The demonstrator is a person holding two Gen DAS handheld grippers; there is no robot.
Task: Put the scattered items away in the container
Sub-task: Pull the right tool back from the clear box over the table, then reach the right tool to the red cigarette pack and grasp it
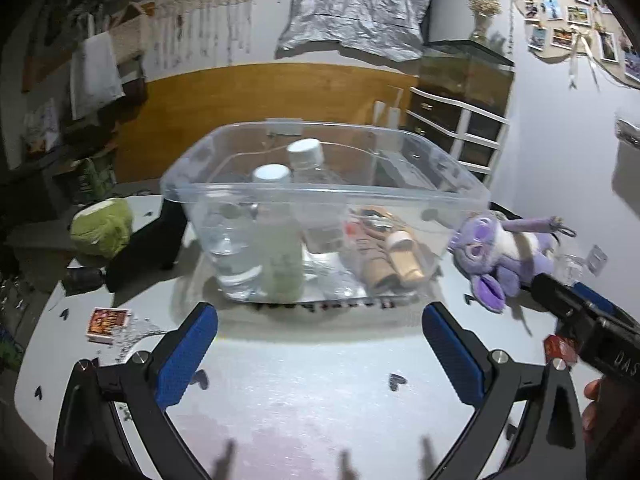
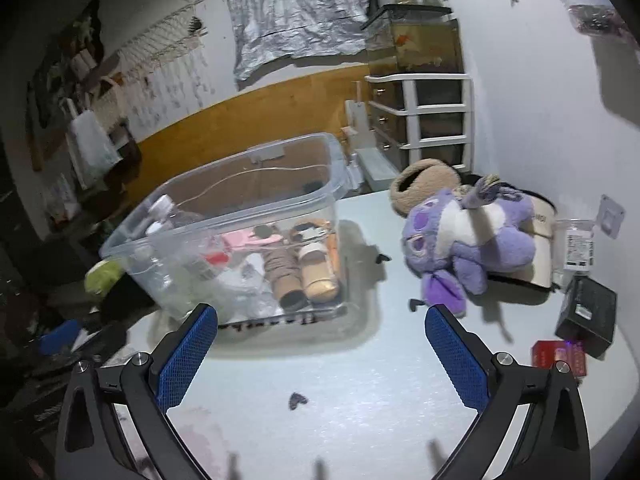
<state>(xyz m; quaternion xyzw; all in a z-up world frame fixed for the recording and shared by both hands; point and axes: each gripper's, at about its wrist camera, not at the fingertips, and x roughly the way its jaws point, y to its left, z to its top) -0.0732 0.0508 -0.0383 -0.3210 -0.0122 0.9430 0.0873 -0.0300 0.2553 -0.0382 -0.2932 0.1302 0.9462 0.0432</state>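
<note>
Hovering wide open and empty, both the left gripper [image 1: 320, 336] and right gripper [image 2: 320, 336] sit just in front of the clear plastic storage bin [image 2: 336, 184]. Bottles and tubes already lie inside the bin. The purple plush toy [image 2: 468, 240] sits right of it, a small red box [image 2: 560, 356] nearer. My worry: the floppy plush could snag the bin's rim and tip out.

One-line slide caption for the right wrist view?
Open right gripper faces a clear bin and purple plush.
</note>
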